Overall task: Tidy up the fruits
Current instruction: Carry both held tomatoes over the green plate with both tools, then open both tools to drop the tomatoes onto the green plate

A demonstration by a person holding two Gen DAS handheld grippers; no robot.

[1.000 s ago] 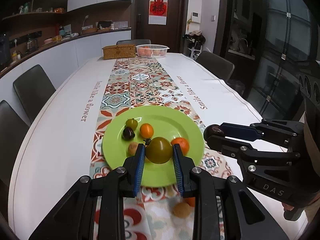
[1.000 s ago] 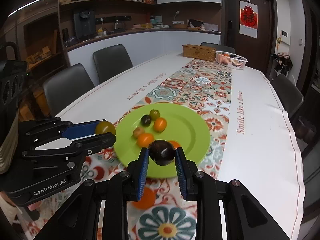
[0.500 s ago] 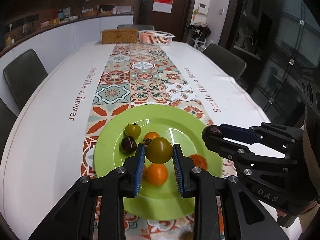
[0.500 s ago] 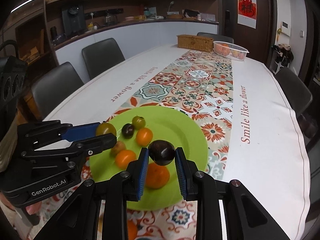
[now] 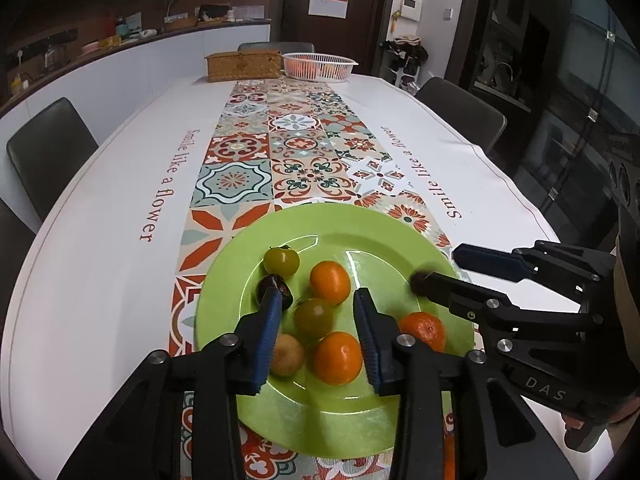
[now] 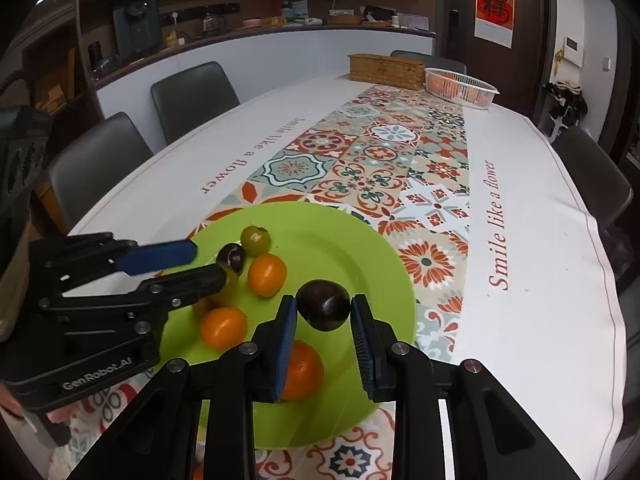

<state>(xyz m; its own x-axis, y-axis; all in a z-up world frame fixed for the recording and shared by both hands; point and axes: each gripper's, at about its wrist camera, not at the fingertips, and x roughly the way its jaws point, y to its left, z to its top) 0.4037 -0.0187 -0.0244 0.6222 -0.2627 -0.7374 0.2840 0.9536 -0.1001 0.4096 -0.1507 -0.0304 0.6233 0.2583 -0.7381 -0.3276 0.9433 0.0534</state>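
Observation:
A lime-green plate (image 5: pixel 380 240) (image 6: pixel 340 240) on the patterned runner holds several fruits: oranges (image 5: pixel 330 282), a small green tomato (image 5: pixel 282 260), a small dark fruit (image 5: pixel 274 286) and a brown fruit (image 5: pixel 286 354). My left gripper (image 5: pixel 316 296) (image 6: pixel 208 262) hovers low over the plate and its jaws are opening. An olive-green tomato (image 5: pixel 314 318) lies between the pads with a gap on each side. My right gripper (image 6: pixel 324 300) (image 5: pixel 440 266) is also opening. A dark round fruit (image 6: pixel 324 310) sits between its blue pads, touching both, just above the plate.
A wicker box (image 5: pixel 242 65) and a white basket (image 5: pixel 320 66) of orange fruit stand at the table's far end. Dark chairs (image 6: pixel 192 96) line both sides. An orange fruit (image 5: pixel 450 456) lies on the runner near the plate's front edge.
Both grippers moved forward and lower over the plate. The left jaws parted and the olive-green tomato dropped from them among the other fruits. The dark fruit stays between the right pads.

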